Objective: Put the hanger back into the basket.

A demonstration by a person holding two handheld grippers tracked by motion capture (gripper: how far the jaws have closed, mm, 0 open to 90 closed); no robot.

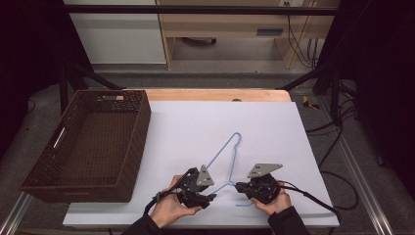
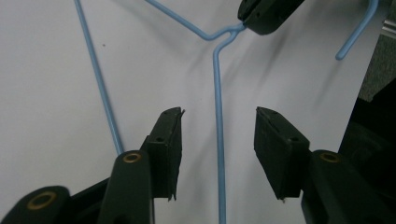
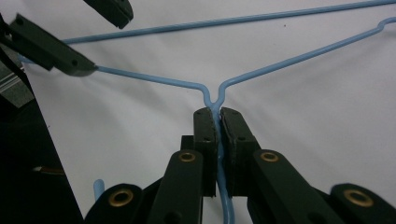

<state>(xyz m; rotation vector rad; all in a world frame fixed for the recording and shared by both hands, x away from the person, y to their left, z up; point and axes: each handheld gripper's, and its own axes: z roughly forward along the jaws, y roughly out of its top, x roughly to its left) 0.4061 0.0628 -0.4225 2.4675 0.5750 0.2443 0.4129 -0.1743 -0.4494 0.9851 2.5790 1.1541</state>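
The blue wire hanger (image 1: 226,161) lies flat on the white bench (image 1: 274,127). The right hand-held gripper (image 3: 218,116) is clamped on its neck; the left hand-held gripper (image 2: 218,128) straddles one arm, jaws apart. It looks light, springy and slippery, so the twisted neck seems the surest hold.

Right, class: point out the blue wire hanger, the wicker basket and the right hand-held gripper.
blue wire hanger (image 3: 140,78): right gripper view, on its shoulder wire.
wicker basket (image 1: 139,125): high view, on its right wall.
right hand-held gripper (image 3: 218,116): right gripper view, between the fingertips, shut on the hanger's neck.
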